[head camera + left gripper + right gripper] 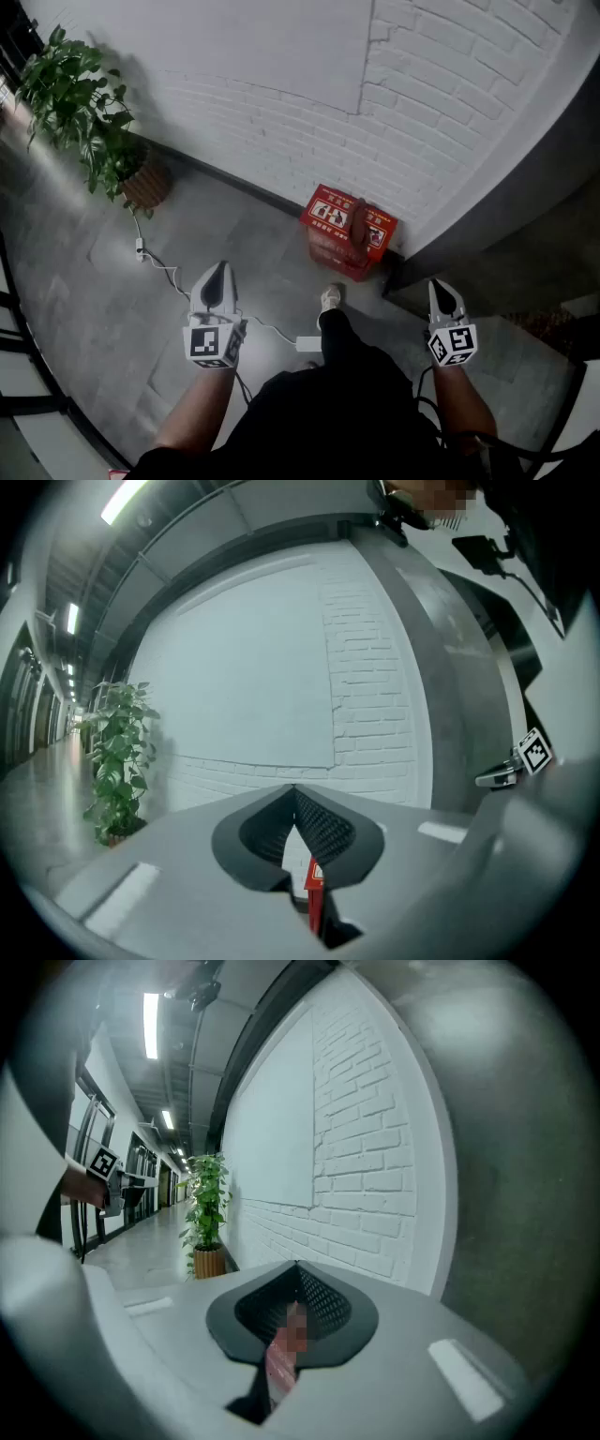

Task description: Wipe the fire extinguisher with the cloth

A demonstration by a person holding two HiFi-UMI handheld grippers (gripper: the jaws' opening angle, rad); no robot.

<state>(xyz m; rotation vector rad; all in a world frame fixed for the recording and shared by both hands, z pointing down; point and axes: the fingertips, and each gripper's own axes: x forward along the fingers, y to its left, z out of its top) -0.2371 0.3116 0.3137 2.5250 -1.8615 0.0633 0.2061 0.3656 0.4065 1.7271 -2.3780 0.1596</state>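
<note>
1. A white brick wall (281, 56) is seen rising from a grey tiled floor (94, 291).
2. A potted plant (94, 122) is stood at the wall's foot, far left.
3. The red fire extinguisher box (328, 210) is set on the floor against the wall, ahead of and between both grippers and well apart from them. A dark red item (359, 221) is draped over its top; whether it is the cloth cannot be told.
4. The left gripper (219, 270) is held out with its jaws clenched together, nothing gripped.
5. The right gripper (442, 289) is likewise closed tight, tip against tip.
6. A white cable (164, 269) is laid across the floor.
</note>
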